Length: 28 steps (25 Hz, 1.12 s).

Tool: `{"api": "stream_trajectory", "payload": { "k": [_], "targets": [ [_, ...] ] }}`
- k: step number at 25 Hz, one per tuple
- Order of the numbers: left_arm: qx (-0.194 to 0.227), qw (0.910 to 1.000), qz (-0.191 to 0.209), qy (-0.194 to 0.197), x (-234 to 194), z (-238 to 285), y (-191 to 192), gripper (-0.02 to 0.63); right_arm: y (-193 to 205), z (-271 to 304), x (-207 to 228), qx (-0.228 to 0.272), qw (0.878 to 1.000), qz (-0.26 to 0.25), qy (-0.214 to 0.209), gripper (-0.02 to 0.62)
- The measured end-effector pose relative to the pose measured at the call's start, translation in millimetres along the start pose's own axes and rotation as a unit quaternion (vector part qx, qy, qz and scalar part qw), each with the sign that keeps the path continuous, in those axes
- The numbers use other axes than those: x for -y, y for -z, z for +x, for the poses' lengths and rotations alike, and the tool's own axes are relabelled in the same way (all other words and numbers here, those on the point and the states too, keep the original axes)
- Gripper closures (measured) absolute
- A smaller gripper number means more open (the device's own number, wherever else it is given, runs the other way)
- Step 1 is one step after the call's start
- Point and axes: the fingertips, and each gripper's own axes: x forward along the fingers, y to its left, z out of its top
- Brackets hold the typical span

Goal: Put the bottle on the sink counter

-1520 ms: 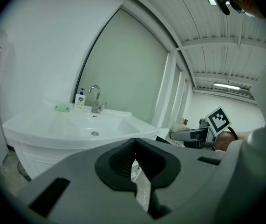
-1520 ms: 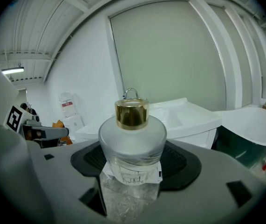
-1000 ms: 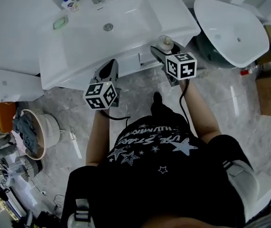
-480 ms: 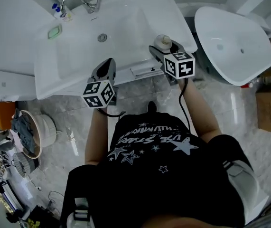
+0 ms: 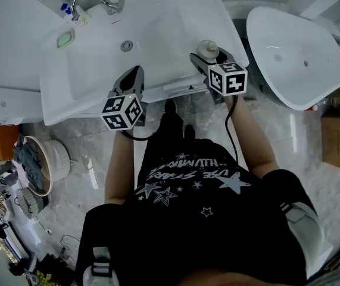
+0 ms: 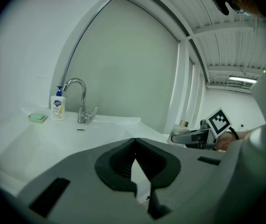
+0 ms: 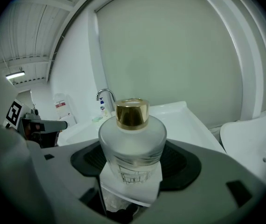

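One frosted glass bottle [image 7: 132,141] with a gold cap stands upright, clamped between the jaws of the right gripper [image 7: 132,181] — over the front right corner of the white sink counter [image 5: 224,24]; whether it touches can't be told. The left gripper [image 6: 135,157] hovers at the counter's front edge, jaws pressed together on nothing — faucet [image 6: 79,99] and soap dispenser [image 6: 57,107] stand at the far rim
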Motion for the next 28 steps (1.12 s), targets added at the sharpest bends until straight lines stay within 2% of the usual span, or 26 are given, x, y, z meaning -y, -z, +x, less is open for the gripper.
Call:
{"api": "stream_trajectory", "payload": {
  "k": [18, 28],
  "targets": [
    [-0.018, 0.9985, -0.003, 0.051, -42, 107, -33, 0.598, -30, 78, 58, -0.017, 0.998, 0.013, 0.059, 0.272],
    [-0.029, 0.9974, -0.004, 0.066, -71, 160, -48, 0.598, -47, 138, 84, -0.026, 0.997, 0.009, 0.069, 0.272]
  ]
}}
